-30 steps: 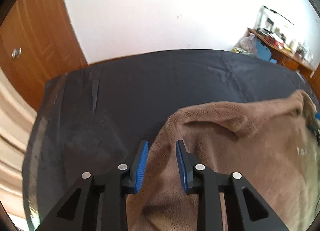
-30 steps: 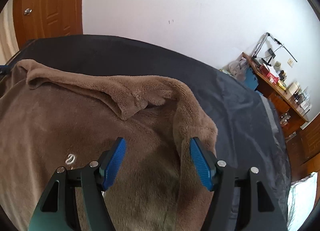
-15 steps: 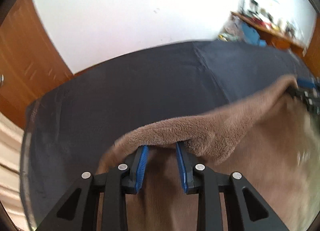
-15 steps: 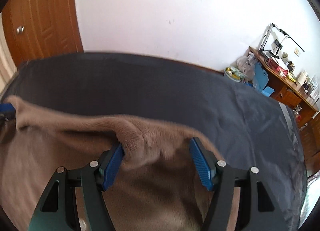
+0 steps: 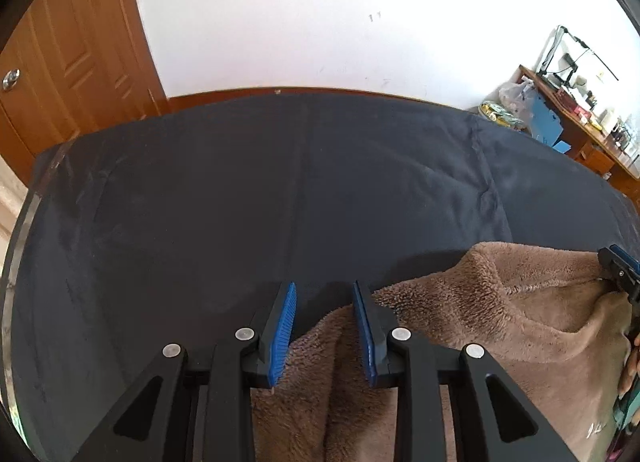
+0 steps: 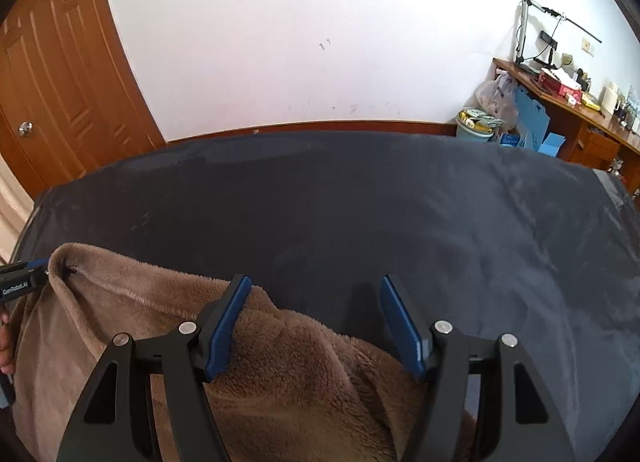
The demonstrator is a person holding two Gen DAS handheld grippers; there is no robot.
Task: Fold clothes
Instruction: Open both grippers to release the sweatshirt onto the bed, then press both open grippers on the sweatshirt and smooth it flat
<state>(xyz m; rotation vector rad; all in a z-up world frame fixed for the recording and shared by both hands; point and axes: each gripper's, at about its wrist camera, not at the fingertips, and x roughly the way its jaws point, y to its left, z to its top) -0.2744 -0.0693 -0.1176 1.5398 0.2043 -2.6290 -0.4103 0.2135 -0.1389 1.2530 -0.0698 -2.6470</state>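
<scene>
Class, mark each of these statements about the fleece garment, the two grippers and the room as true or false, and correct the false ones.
1. The brown fleece garment lies on a dark cloth-covered surface. True.
2. The right gripper has its jaws closed tight. False: they stand wide apart.
3. A wooden door stands at the left. True.
4. The wall is green. False: it is white.
5. The left gripper holds a blue towel. False: only brown fleece lies by its parted jaws.
</scene>
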